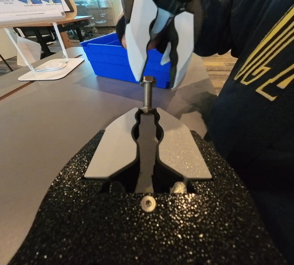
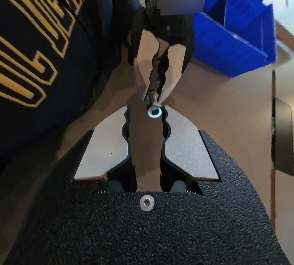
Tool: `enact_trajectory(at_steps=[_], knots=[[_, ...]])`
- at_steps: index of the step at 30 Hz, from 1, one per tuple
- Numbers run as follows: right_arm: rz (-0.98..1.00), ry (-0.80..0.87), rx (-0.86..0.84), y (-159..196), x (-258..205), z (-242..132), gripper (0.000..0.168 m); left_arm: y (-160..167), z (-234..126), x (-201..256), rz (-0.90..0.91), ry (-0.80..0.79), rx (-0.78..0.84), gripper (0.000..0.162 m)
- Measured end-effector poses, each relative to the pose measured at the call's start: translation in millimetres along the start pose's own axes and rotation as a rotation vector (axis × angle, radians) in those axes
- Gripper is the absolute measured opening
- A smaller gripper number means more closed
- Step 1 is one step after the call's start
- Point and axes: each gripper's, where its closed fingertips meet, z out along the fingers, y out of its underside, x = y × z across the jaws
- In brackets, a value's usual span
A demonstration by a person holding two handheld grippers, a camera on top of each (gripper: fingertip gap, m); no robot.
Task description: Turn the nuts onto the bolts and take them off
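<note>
My left gripper [image 1: 147, 111] is shut on the head of a steel bolt [image 1: 147, 96], which points away from it above the grey table [image 1: 55, 114]. A hex nut [image 1: 148, 80] sits on the bolt's far end. My right gripper [image 1: 156, 82] comes from the opposite side, open, with its fingers on either side of the nut. In the right wrist view the nut [image 2: 154, 112] lies between my open right gripper's [image 2: 145, 108] fingers, close against the right finger [image 2: 178, 130], with a gap to the left one. The left gripper [image 2: 152, 96] holds the bolt [image 2: 152, 96] behind it.
A blue bin [image 1: 109, 60] stands on the table behind the grippers, and blue bins [image 2: 230, 42] also show in the right wrist view. A framed instruction sheet on a clear stand [image 1: 31, 3] is at far left. A person's dark sweatshirt [image 1: 254, 82] fills the right side. My two grippers' fingertips are within a few centimetres of each other.
</note>
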Motion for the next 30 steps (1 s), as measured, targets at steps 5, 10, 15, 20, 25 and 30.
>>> enact_trajectory(at_steps=[5, 10, 15, 20, 25, 30], knots=[[0.049, 0.016, -0.025, 7.8, 7.4, -3.0, 0.037, -0.7, 0.4, 0.2, -0.005, 0.003, 0.005, 0.016], [0.034, -0.008, -0.047, 5.1, 2.2, 0.9, 0.038, -0.4, -0.8, -1.8, 0.009, -0.017, 0.003, 0.016], [0.069, 0.016, -0.013, 2.9, 5.8, -1.3, 0.040, 1.5, 0.8, -2.4, 0.002, -0.017, -0.008, 0.016], [0.009, -0.013, -0.006, -6.2, -3.8, 5.5, 0.038, 1.7, 0.5, -2.9, 0.011, -0.026, -0.011, 0.016], [0.055, -0.021, -0.142, 25.5, 3.5, 3.0, 0.036, 3.8, 4.6, 1.6, 0.023, -0.008, -0.026, 0.016], [0.014, -0.013, 0.013, -4.4, 3.3, 0.8, 0.036, 3.8, 3.1, -1.1, 0.010, -0.016, -0.021, 0.016]])
